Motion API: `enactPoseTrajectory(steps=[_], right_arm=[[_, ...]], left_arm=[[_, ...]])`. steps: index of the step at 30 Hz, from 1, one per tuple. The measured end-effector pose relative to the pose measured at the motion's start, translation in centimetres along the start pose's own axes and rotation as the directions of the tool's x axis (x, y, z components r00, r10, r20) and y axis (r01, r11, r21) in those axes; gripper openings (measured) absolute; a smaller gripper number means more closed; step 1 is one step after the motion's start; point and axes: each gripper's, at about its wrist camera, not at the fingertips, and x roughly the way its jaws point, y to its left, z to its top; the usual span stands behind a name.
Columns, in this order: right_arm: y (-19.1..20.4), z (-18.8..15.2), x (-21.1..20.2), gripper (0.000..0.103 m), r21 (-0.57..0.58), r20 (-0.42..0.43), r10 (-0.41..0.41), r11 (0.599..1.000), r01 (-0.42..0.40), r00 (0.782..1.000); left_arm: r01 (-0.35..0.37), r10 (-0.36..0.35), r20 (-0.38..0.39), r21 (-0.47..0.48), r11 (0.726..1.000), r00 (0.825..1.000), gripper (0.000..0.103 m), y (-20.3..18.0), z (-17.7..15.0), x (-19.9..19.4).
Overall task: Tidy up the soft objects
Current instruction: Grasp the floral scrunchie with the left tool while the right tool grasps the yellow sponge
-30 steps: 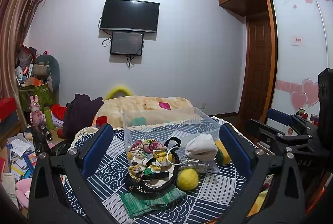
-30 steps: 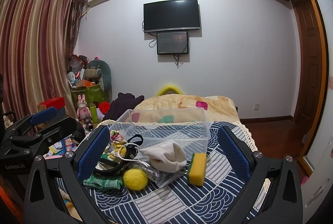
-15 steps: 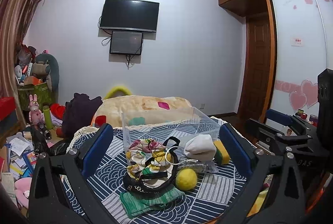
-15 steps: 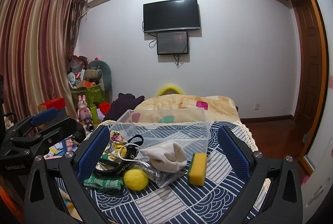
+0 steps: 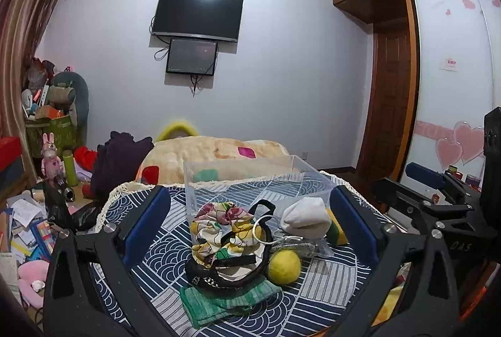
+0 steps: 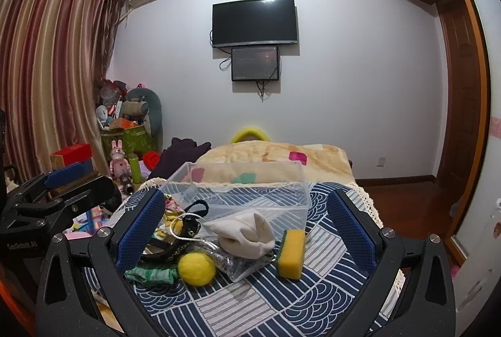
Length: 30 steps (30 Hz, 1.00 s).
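Both hand-held grippers, left (image 5: 250, 230) and right (image 6: 247, 230), spread, empty, barely shifted; clear bin (image 6: 250, 196) unfilled; sorting unstarted.

Lighting: dim, even indoor light; soft shadows. Your views: strong fisheye bending, dark vignetted corners, faint glare on wall television (image 6: 254, 22); focus sharp.

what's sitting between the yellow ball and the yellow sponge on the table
In the right wrist view, a crumpled clear plastic bag lies between the yellow ball and the yellow sponge, with the white cloth pouch resting on it.
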Motion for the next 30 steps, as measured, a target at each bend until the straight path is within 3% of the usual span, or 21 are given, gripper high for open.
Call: enactPoseTrajectory(steps=[2,4,12,14,21,24,30], right_arm=[[-0.3,-0.2,0.3,0.099,0.007,-0.01,-0.003,1.0,0.004,1.0],[-0.6,-0.5,0.7,0.093,0.011,-0.025,-0.009,1.0,0.009,1.0],[-2.5,-2.3,3.0,0.082,0.031,-0.107,-0.093,0.995,0.097,0.99],[-3.3,-2.7,3.8,0.074,0.044,-0.144,-0.102,0.993,0.11,0.984],[-5.2,-4.5,5.5,0.065,0.083,-0.251,-0.113,0.987,0.137,0.961],[-5.7,-5.4,6.3,0.061,0.098,-0.298,-0.105,0.985,0.14,0.949],[-5.4,-6.2,7.2,0.053,0.123,-0.347,-0.05,0.988,0.098,0.937]], left_arm=[[-0.007,0.007,-0.018,-0.005,1.0,1.0,0.088,0.4,-0.3,0.6],[-0.01,0.009,-0.049,-0.007,1.0,0.999,0.082,0.7,-0.5,1.3],[-0.034,0.027,-0.148,-0.045,0.998,0.989,0.081,2.6,-2.4,4.8],[-0.043,0.033,-0.177,-0.053,0.998,0.984,0.081,3.0,-3.1,5.7],[-0.051,0.031,-0.232,-0.082,0.995,0.972,0.081,4.2,-4.3,8.4],[-0.045,0.019,-0.251,-0.098,0.994,0.968,0.07,4.6,-4.7,9.3],[-0.029,-0.008,-0.294,-0.123,0.992,0.956,0.037,5.1,-5.8,10.2]])
